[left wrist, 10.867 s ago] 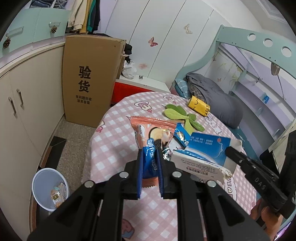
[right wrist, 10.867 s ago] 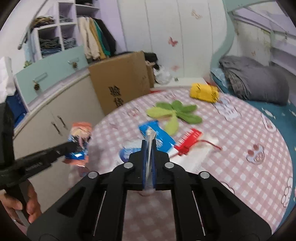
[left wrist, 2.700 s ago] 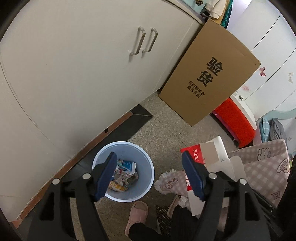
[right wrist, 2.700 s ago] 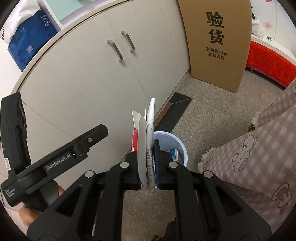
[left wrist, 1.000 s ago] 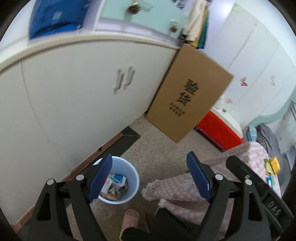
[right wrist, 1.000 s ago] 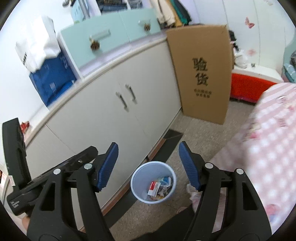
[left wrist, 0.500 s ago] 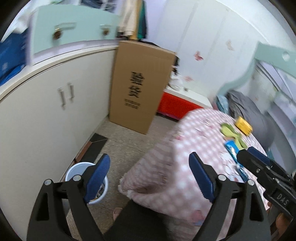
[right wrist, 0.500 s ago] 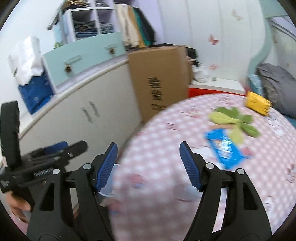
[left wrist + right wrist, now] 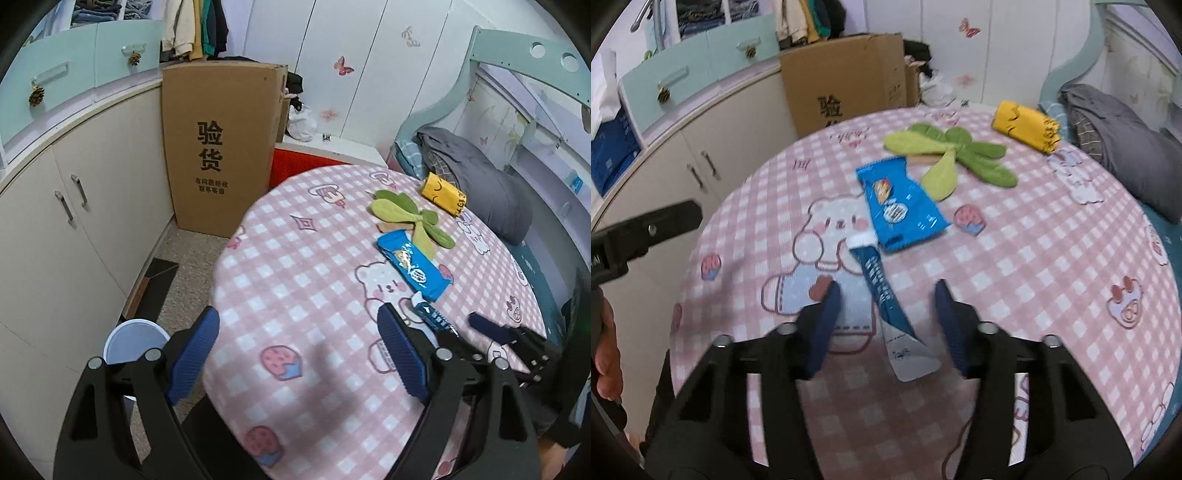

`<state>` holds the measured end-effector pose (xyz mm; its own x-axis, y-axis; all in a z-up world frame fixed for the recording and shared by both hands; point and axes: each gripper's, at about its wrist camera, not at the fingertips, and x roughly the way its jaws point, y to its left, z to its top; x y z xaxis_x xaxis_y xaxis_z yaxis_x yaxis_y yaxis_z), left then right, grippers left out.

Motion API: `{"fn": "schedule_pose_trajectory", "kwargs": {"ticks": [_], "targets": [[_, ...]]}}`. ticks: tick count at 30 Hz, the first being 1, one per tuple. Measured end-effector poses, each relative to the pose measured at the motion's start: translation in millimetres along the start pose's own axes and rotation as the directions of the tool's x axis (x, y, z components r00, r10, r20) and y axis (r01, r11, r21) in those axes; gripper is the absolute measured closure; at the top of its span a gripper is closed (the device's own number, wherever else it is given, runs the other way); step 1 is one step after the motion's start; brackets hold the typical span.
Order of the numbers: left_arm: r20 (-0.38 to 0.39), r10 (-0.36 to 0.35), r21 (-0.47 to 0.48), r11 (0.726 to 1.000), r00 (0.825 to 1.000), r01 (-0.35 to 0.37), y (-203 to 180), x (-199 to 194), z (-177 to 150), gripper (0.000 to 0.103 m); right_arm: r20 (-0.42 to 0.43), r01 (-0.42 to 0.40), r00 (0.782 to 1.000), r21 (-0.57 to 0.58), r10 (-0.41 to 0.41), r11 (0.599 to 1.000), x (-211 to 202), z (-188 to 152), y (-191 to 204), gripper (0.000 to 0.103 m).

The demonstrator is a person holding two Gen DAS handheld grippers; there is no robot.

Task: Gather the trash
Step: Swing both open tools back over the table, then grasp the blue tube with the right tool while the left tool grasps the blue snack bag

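**Pink check cloth, two wrappers left on it**

Pink-and-white checked cloth with cartoon bears covers the round surface. Both claws hang over its near edge, pointing down at a slant.

Right claw: jaws part-way open and closing. A narrow dark-blue sachet with a white torn end lies flat on the cloth, its lower half running between the two blue pads. The pads stand clear on either side of it; neither presses on it. Frame is a little motion-blurred around the fingertips.

Left claw: jaws spread wide, nothing between them but cloth. It hovers over the near left part of the surface. From this view the right claw shows at the right edge, with the sachet's tip poking up beside it.

Blue snack wrapper: flat on the cloth, just beyond the sachet, its near corner almost meeting the sachet's white end. Untouched.

Other things on the cloth: a green leaf-shaped cloth toy just past the wrapper, touching or overlapping its far corner; a yellow pouch near the far edge.

Bin: pale blue, on the floor at the foot of the cream cabinets, left of the surface, partly hidden behind the left claw's finger. Contents not visible from here.

Tall cardboard box with black printed characters stands against the cabinets. Grey bedding lies on the bed beyond.
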<state>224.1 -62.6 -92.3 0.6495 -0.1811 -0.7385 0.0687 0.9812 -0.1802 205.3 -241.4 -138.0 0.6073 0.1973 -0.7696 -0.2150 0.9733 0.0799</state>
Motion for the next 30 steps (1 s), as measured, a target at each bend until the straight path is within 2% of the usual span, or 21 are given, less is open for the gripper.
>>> {"fn": "schedule_pose_trajectory", "kwargs": {"ticks": [1, 2, 3, 7, 11, 14, 20, 24, 30], "targets": [[-0.004, 0.000, 0.000, 1.000, 1.000, 0.000, -2.7, 1.9, 0.6, 0.018, 0.002, 0.011, 1.000, -0.015, -0.011, 1.000, 1.6, -0.3, 2.3, 0.073], [-0.006, -0.001, 0.001, 1.000, 1.000, 0.001, -4.0, 2.2, 0.9, 0.018, 0.006, 0.018, 1.000, -0.031, -0.017, 0.999, 1.8, 0.2, 3.7, 0.086], [-0.006, 0.000, 0.002, 1.000, 1.000, 0.000, -6.2, 2.8, 1.2, 0.018, 0.012, -0.008, 1.000, -0.022, 0.008, 1.000, 0.4, 0.9, 2.8, 0.093], [0.024, 0.005, -0.015, 1.000, 1.000, -0.005, -11.6, 1.9, 3.4, 0.018, 0.119, -0.085, 0.990, 0.019, 0.082, 0.996, -21.2, 11.2, -3.2, 0.094], [0.032, -0.004, -0.042, 0.999, 0.999, 0.005, -16.8, 6.6, 9.8, 0.018, 0.187, -0.119, 0.977, 0.074, 0.103, 0.990, -36.4, 25.2, -19.2, 0.094], [0.018, -0.017, -0.038, 0.999, 1.000, 0.017, -28.9, 16.9, 15.2, 0.018, 0.218, -0.120, 0.972, 0.150, 0.085, 0.981, -36.9, 32.5, -42.2, 0.094], [-0.010, -0.054, 0.004, 0.999, 0.998, 0.054, -57.8, 46.2, 25.8, 0.018, 0.246, -0.120, 0.968, 0.288, 0.048, 0.950, -27.6, 36.3, -79.3, 0.094], [-0.038, -0.061, 0.033, 0.998, 0.997, 0.062, -72.3, 71.8, 34.9, 0.018, 0.250, -0.119, 0.968, 0.327, 0.036, 0.938, -19.9, 35.4, -90.3, 0.094], [-0.046, -0.090, 0.066, 0.994, 0.995, 0.093, -86.8, 102.7, 42.2, 0.018, 0.236, -0.058, 0.971, 0.357, -0.030, 0.932, -13.2, 35.1, -97.1, 0.094]]}}
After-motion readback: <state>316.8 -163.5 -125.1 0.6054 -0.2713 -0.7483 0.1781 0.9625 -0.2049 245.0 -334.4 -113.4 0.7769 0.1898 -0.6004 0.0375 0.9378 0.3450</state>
